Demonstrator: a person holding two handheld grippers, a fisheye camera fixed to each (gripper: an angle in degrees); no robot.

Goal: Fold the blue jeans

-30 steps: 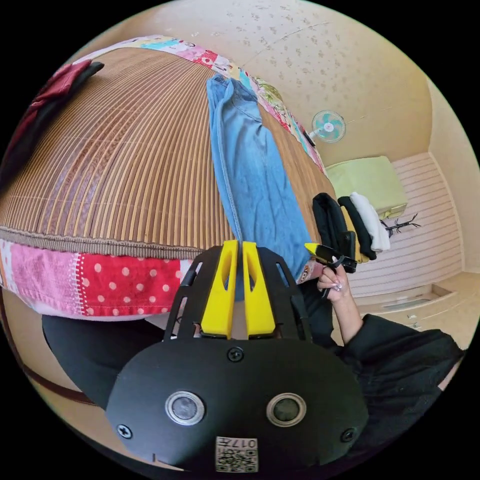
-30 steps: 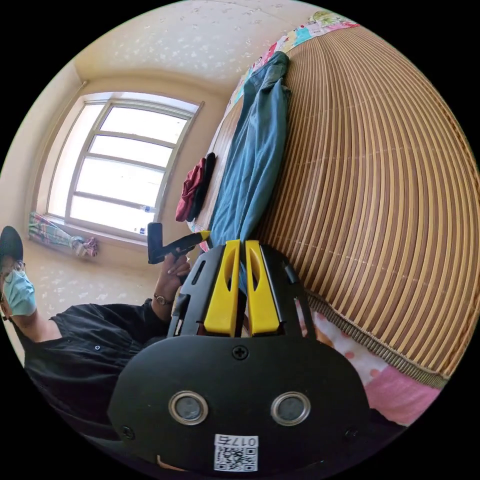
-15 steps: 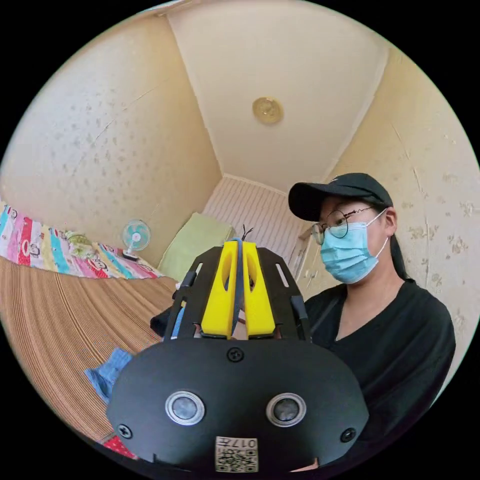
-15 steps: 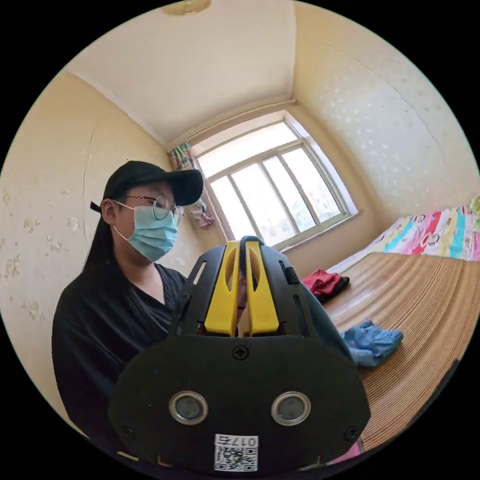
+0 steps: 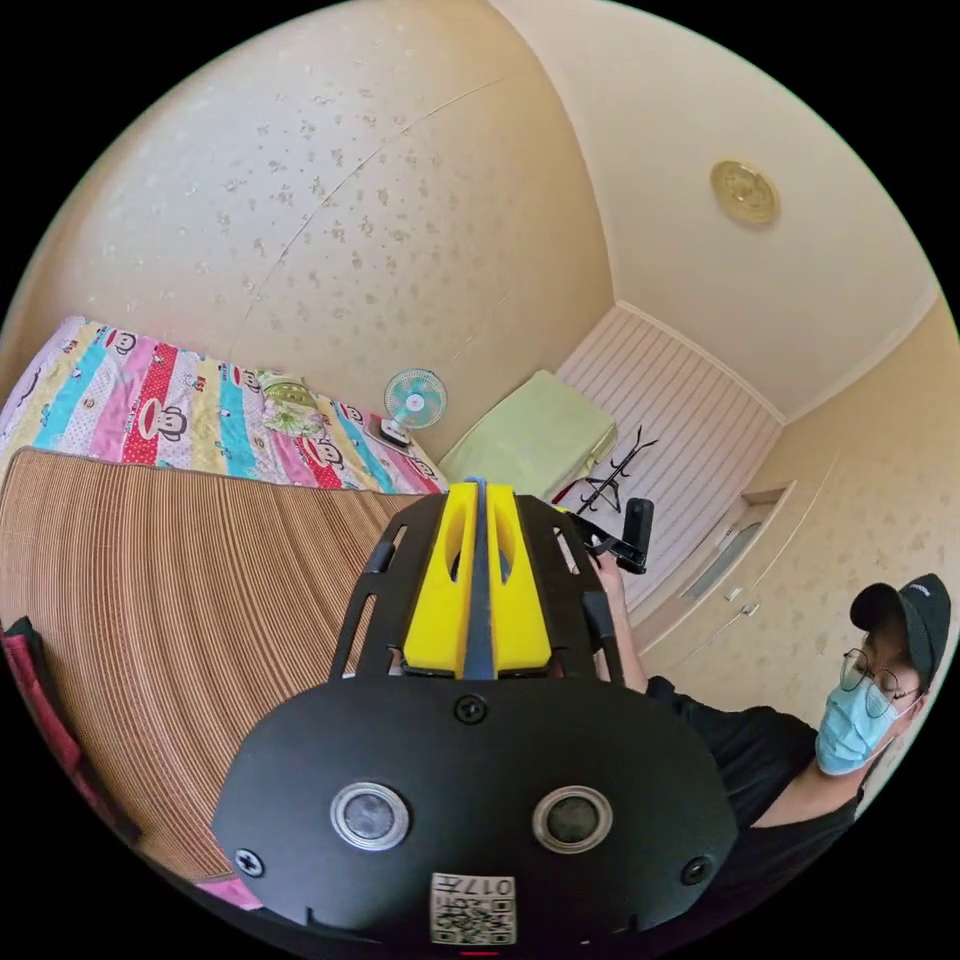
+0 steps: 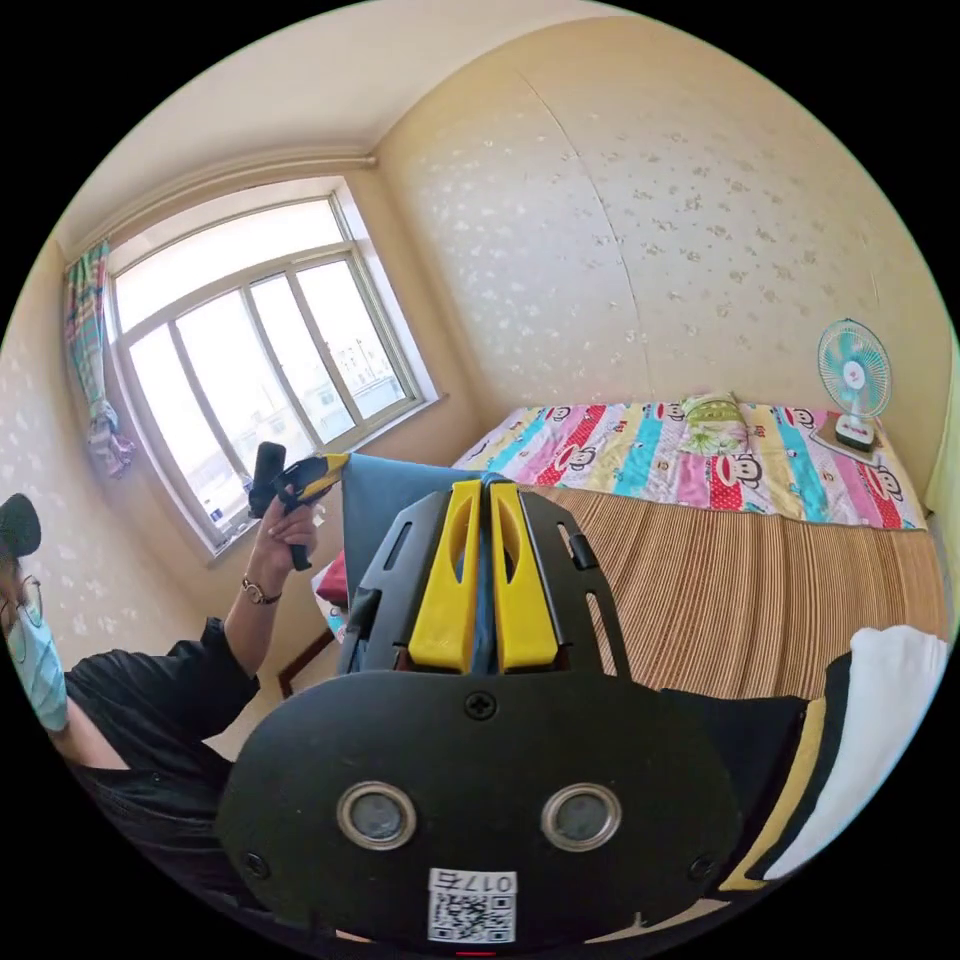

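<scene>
The blue denim jeans (image 6: pixel 385 500) are now held up in the air between the two tongs, where a second ago they lay stretched lengthwise along the ribbed bamboo mat (image 6: pixel 760 600) with only one end pinched at the bed's edge. In the right gripper view a flat panel of the blue cloth hangs taut from the left tongs (image 6: pixel 325 475), raised in the person's hand (image 6: pixel 285 525) in front of the window (image 6: pixel 260 350), across to the right tongs (image 6: pixel 480 555), whose yellow jaws are narrowed on a blue strip running between them. In the left gripper view the left tongs (image 5: pixel 478 570) likewise show a blue edge of denim (image 5: pixel 479 590) clamped between nearly closed yellow jaws, and the right tongs' black handle (image 5: pixel 625 530) appears beyond them. Both cameras have swung from looking down the bed to looking across the room, so the lift is a real one and not merely a shift of view. This suggests the end of the jeans is being carried up and over toward the far end, probably to fold the garment across its length; where the rest of the jeans rests cannot be seen. Around them lie the striped cartoon bedsheet (image 6: pixel 680 450), a small teal fan (image 6: pixel 853 380), and a stack of black, yellow and white folded clothes (image 6: pixel 850 730) at the mat's near side.
</scene>
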